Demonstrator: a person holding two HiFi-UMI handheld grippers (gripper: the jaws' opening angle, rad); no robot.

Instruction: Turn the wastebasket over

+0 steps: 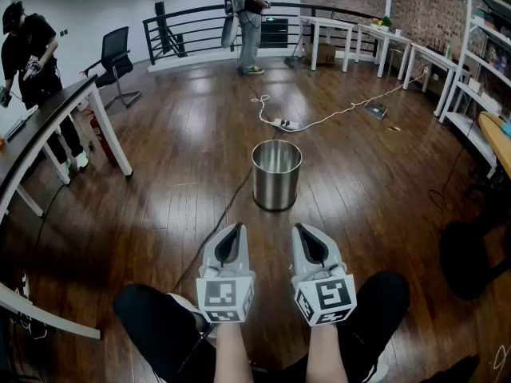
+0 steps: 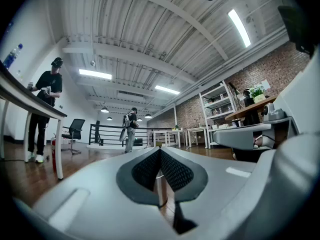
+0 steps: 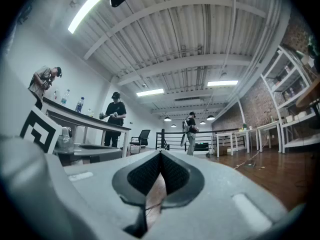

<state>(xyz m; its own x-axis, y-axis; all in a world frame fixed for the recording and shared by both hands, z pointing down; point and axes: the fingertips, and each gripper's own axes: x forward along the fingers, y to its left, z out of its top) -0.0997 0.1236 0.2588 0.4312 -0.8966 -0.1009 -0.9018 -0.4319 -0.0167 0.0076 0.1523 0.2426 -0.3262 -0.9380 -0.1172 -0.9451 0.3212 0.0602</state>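
Observation:
A shiny steel wastebasket (image 1: 276, 175) stands upright on the dark wood floor, its open mouth facing up. Both grippers hover side by side a short way in front of it, roughly level and apart from it. My left gripper (image 1: 235, 228) is shut with nothing in it, and so is my right gripper (image 1: 300, 228). In the left gripper view the closed jaws (image 2: 160, 150) point at the basket, and a sliver of its wall (image 2: 160, 186) shows through the gap behind the pads. The right gripper view shows its jaws (image 3: 161, 155) closed and empty.
A white power strip with cords (image 1: 286, 124) lies beyond the basket, and a black cable (image 1: 227, 206) runs past its left side. A long table (image 1: 48, 122) stands on the left, a black seat (image 1: 471, 258) and shelves (image 1: 479, 86) on the right. People stand at the left (image 1: 28, 54) and far back (image 1: 249, 22).

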